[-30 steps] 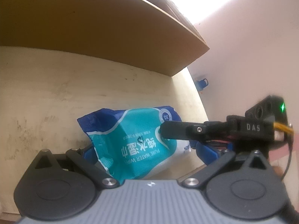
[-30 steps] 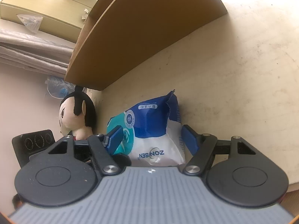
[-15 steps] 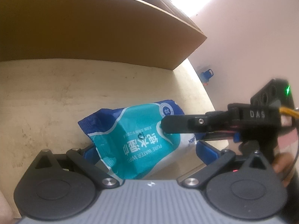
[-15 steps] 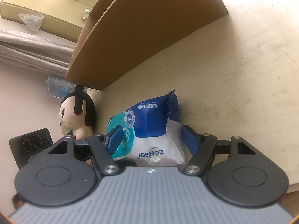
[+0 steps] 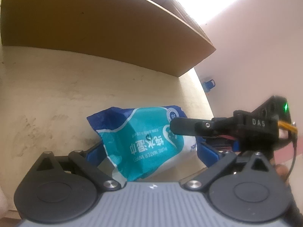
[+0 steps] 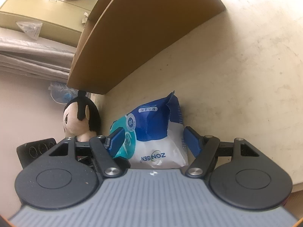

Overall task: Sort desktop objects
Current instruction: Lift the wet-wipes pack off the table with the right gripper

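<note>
A blue, teal and white wet wipes pack (image 5: 144,141) (image 6: 151,132) is tilted up off the beige desk (image 5: 56,94) (image 6: 246,75). My right gripper (image 6: 154,141) is shut on it, one blue pad on the teal face and the other at the white back. In the left wrist view its black finger (image 5: 189,126) lies across the pack's front. My left gripper (image 5: 149,151) straddles the same pack. Its jaws are closing, and its blue fingers (image 5: 206,151) stand just off the pack's ends.
A brown board (image 5: 94,37) (image 6: 142,28) stands on the desk right behind the pack. A plush doll (image 6: 79,119) and a black device with dials (image 6: 36,149) sit past the desk's left edge. A small blue object (image 5: 208,84) hangs beyond the far edge.
The left gripper's blue fingers have come slightly inward around the pack, and its view has shifted a little. The right gripper and the pack in it have stayed put.
</note>
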`<state>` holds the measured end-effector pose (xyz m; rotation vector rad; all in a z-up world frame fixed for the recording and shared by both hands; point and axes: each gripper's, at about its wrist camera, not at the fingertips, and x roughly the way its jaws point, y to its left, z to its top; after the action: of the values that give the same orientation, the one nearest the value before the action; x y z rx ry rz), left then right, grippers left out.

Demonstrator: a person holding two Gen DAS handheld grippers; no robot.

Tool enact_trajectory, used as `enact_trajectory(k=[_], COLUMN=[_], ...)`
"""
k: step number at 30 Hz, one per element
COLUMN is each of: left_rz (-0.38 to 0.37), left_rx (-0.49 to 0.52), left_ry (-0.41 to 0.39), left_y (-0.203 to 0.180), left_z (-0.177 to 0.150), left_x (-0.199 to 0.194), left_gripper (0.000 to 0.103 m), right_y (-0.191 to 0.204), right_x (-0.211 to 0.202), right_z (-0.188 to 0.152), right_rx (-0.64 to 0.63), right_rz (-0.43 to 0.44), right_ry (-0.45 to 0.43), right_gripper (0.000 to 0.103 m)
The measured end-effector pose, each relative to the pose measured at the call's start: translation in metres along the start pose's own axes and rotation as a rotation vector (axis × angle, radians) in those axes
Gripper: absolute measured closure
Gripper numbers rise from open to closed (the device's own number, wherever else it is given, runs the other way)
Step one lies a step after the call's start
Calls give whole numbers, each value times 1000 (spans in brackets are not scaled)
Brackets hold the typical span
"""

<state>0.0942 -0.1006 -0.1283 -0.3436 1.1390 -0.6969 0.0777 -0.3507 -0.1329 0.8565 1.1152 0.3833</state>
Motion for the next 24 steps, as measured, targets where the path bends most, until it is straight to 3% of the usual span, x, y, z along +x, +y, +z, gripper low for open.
enact_trajectory(k=[5, 24], left_rz=[13, 35], left_rx=[3, 70], left_ry=[13, -7], left_y=[-1, -17], left_z=[-2, -3], left_x=[-3, -10], left_gripper=[20, 26], right_y=[3, 14], right_x=[1, -5], right_z=[-2, -9], right_rx=[-23, -64], right_rz=[-11, -45], right_ry=[0, -19], right_gripper=[35, 39])
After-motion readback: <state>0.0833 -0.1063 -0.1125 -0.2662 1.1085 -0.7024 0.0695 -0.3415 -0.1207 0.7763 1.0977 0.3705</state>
